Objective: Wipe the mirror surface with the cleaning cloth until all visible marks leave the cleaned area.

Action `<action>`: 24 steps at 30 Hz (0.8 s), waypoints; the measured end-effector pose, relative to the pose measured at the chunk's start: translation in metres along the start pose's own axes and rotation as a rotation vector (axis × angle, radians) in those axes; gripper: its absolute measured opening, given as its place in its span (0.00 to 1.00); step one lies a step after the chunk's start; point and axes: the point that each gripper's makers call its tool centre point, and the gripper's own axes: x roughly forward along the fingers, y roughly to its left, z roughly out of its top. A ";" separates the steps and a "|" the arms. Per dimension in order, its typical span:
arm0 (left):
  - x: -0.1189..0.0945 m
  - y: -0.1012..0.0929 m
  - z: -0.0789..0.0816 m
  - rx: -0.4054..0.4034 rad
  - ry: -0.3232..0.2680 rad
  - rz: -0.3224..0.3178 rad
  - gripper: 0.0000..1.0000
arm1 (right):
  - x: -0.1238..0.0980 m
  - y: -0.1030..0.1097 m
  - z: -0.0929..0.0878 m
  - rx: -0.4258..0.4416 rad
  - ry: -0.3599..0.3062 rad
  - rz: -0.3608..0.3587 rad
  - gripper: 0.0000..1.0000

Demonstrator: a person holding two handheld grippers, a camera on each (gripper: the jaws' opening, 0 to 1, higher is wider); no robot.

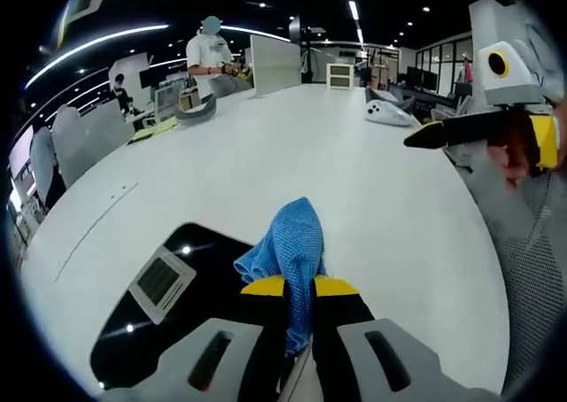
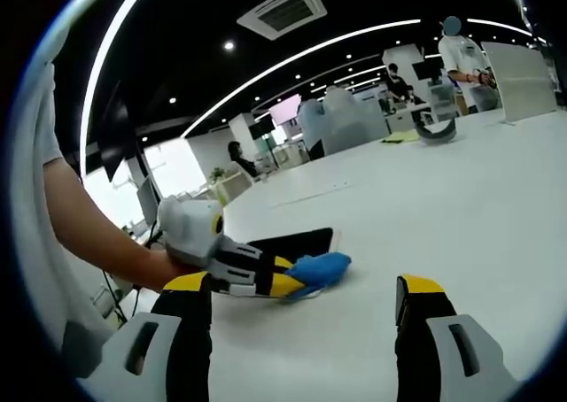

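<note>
A blue cleaning cloth (image 1: 292, 247) is pinched between the yellow-tipped jaws of my left gripper (image 1: 299, 287), which is shut on it. The cloth hangs just over the right edge of the dark mirror (image 1: 151, 331) lying flat on the white table; the mirror reflects a ceiling vent and lights. In the right gripper view, the left gripper (image 2: 292, 282) holds the blue cloth (image 2: 321, 267) beside the mirror (image 2: 292, 241). My right gripper (image 2: 301, 300) stands open above bare table, nothing between its jaws. It also enters the left gripper view, the right gripper (image 1: 434, 136) at upper right.
The long white table (image 1: 292, 145) stretches ahead. A white device (image 1: 388, 112) lies at its far right, a grey object (image 1: 197, 108) at far left. A person (image 1: 211, 61) stands at the far end beside a white screen (image 1: 275, 63). Chairs (image 1: 80, 141) line the left side.
</note>
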 end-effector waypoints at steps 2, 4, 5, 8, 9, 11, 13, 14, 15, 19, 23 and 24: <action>0.001 0.000 0.000 -0.001 0.000 0.002 0.06 | 0.000 0.001 0.000 -0.008 -0.001 0.004 0.86; 0.002 0.000 0.000 -0.001 -0.002 0.002 0.06 | 0.000 0.001 0.000 -0.015 0.001 0.001 0.88; 0.002 0.000 0.001 -0.001 -0.002 0.003 0.06 | 0.000 0.002 0.003 -0.034 -0.007 0.000 0.88; 0.002 -0.001 0.001 0.004 -0.003 0.004 0.06 | 0.000 0.002 0.001 -0.024 0.000 0.002 0.90; 0.002 -0.001 0.001 0.005 -0.003 0.005 0.06 | 0.001 0.002 0.001 -0.025 -0.001 0.003 0.91; 0.002 -0.001 0.002 0.002 -0.004 0.007 0.06 | 0.001 0.003 0.000 -0.026 0.001 0.007 0.92; 0.002 -0.001 0.002 0.000 -0.005 0.007 0.06 | 0.001 0.003 0.000 -0.028 0.003 0.007 0.92; 0.002 -0.001 0.002 0.001 -0.005 0.006 0.06 | 0.001 0.003 0.000 -0.027 0.004 0.007 0.92; 0.002 -0.002 0.002 0.000 -0.005 0.006 0.06 | 0.001 0.003 0.000 -0.025 0.004 0.007 0.92; 0.003 -0.002 0.002 0.003 -0.005 0.004 0.06 | 0.001 0.002 -0.001 -0.024 0.005 0.006 0.92; 0.003 -0.002 0.002 0.002 -0.007 0.002 0.07 | 0.001 0.003 0.000 -0.023 0.006 0.005 0.92; 0.003 -0.002 0.002 0.001 -0.008 0.002 0.07 | 0.001 0.003 0.000 -0.029 0.007 0.006 0.92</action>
